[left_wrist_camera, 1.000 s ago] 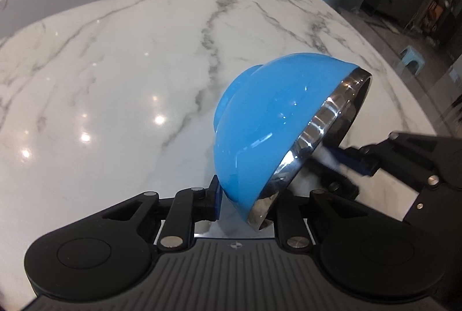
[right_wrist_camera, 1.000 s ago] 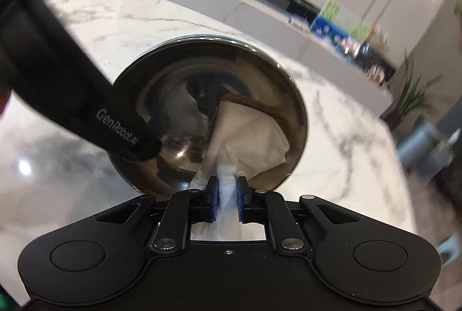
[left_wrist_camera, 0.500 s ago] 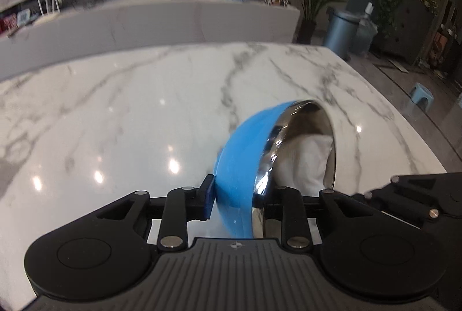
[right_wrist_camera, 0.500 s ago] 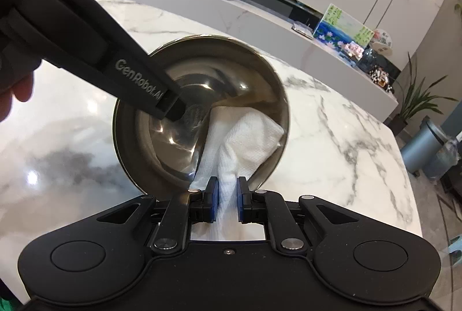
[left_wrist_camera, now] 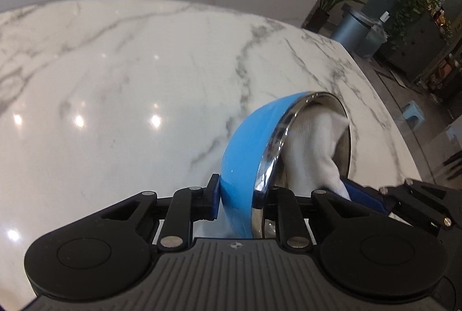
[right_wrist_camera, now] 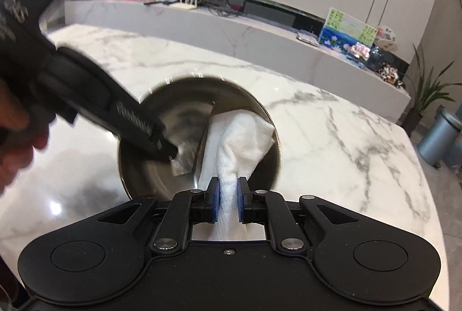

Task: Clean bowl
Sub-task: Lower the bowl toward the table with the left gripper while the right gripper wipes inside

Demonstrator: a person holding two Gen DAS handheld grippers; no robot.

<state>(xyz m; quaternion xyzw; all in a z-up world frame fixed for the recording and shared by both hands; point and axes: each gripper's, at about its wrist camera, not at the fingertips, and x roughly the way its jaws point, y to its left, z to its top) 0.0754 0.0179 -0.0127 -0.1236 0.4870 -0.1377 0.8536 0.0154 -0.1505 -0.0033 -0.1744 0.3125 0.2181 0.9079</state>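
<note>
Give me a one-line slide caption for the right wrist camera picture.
Right gripper presses a white paper towel inside the tilted steel bowl while the left gripper clamps its rim.

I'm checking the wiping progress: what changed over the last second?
The bowl rolled in the left hand-held gripper, whose jaws are closing on its rim, so its steel inside now faces that camera. The paper towel shifted toward the bowl's right wall. The right hand-held gripper stays clamped on the towel.

The bowl [left_wrist_camera: 245,155] is coloured bright blue outside and mirror-silver inside. The paper towel [right_wrist_camera: 239,143] is white with an embossed texture. The desk [left_wrist_camera: 130,74] is patterned in white marble with grey veins. Blue pads are seen on black tongs.
</note>
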